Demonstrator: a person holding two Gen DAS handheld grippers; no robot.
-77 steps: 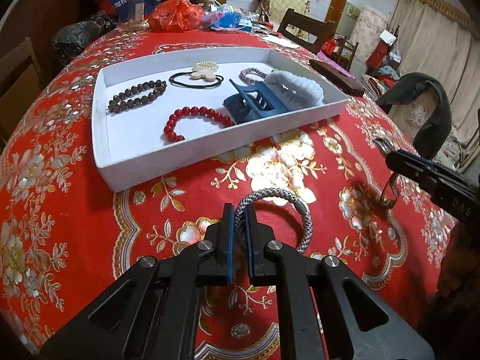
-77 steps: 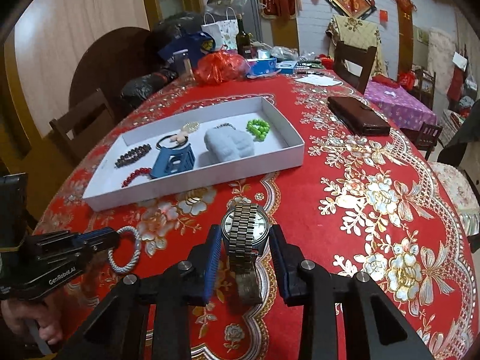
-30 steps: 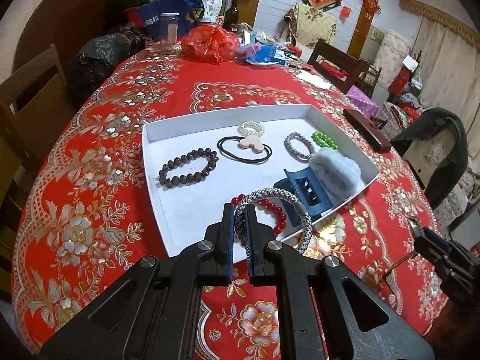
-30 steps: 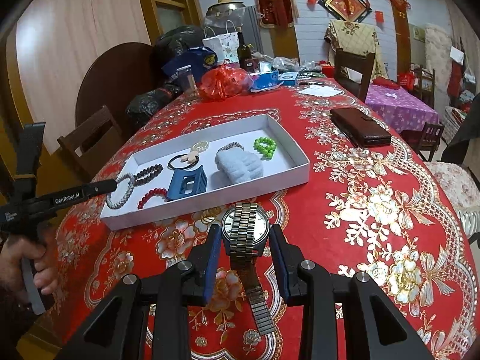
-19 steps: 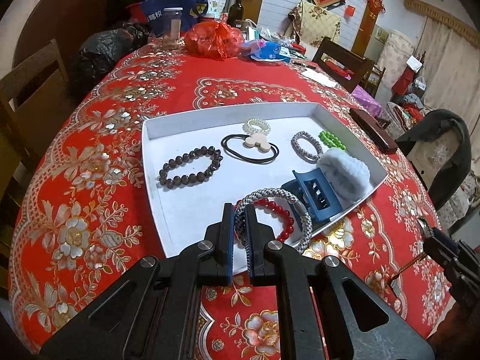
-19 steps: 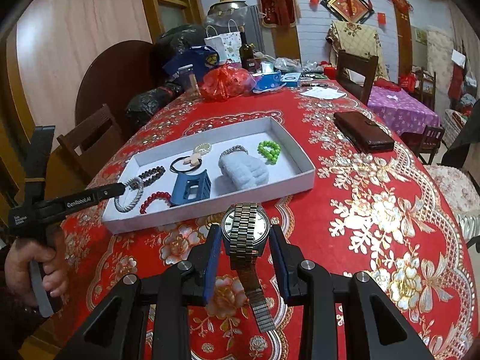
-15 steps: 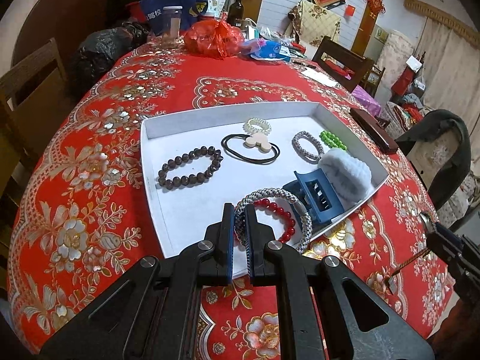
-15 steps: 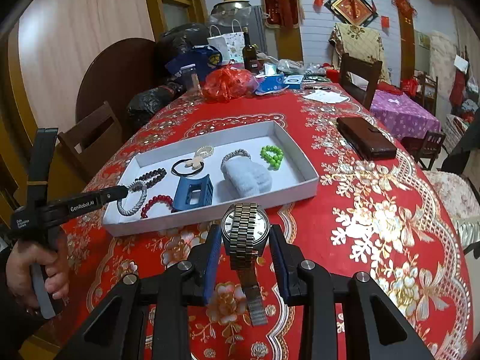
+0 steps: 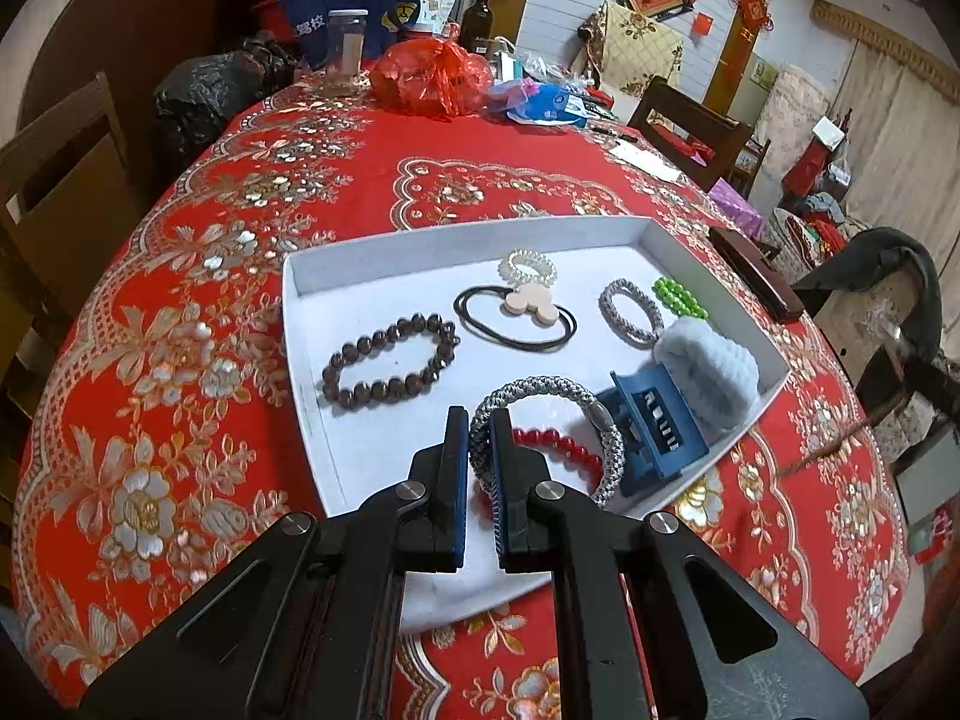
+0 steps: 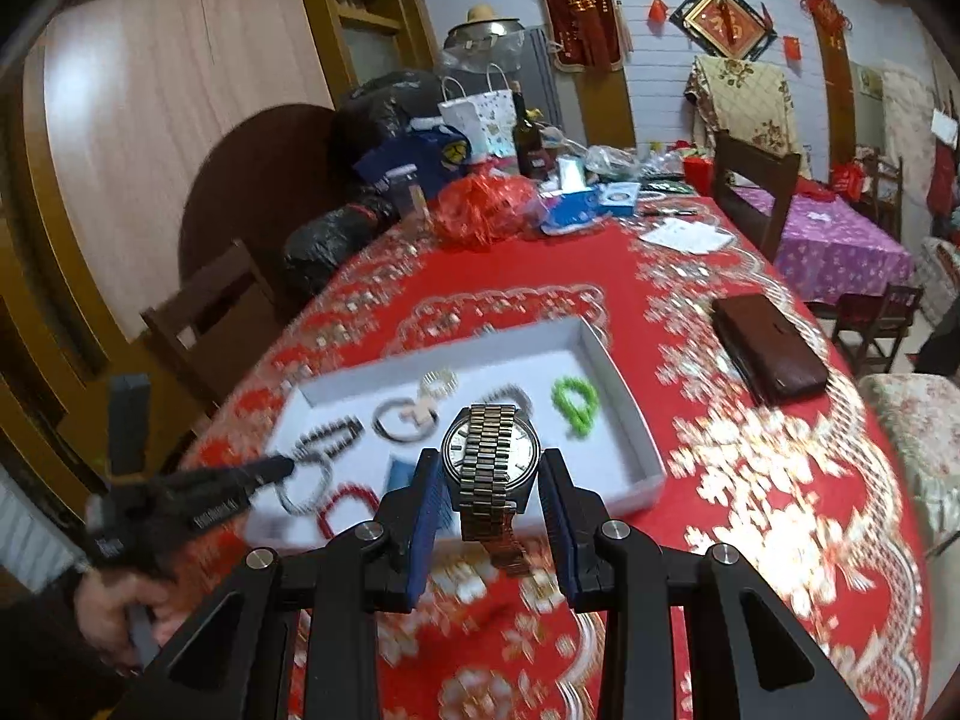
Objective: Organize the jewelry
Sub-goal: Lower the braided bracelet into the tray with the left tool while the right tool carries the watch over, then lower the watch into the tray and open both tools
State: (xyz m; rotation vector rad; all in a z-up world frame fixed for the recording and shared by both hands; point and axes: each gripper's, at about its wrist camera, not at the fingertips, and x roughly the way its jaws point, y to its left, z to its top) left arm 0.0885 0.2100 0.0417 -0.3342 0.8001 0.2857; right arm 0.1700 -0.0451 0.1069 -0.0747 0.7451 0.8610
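Your left gripper (image 9: pixel 479 441) is clenched on the silver braided bracelet (image 9: pixel 549 420), gripping its rope at the loop's left side, low in the centre of the left wrist view. The rest of the loop stands out to the right of the fingers, in front of the near part of the white tray (image 9: pixel 714 276), with the red bead bracelet (image 9: pixel 558 443) seen through and behind it. Just right of the loop sits the blue hair claw (image 9: pixel 657 423), and beyond that the pale fluffy scrunchie (image 9: pixel 708 375). To the upper left of your fingertips lies the dark bead bracelet (image 9: pixel 390 363); further up the frame are the black hair tie (image 9: pixel 516 318) and the green bead bracelet (image 9: pixel 681 297).

Your right gripper (image 10: pixel 492 483) is grasping the metal wristwatch (image 10: pixel 489 453) by the sides of its case, dial facing the camera, at the lower centre of the right wrist view. Its strap hangs down between the fingers, above the red tablecloth (image 10: pixel 780 480). The tray appears directly behind the watch, blurred. Your left gripper shows at the lower left of that view, its tip over the tray's near left corner.
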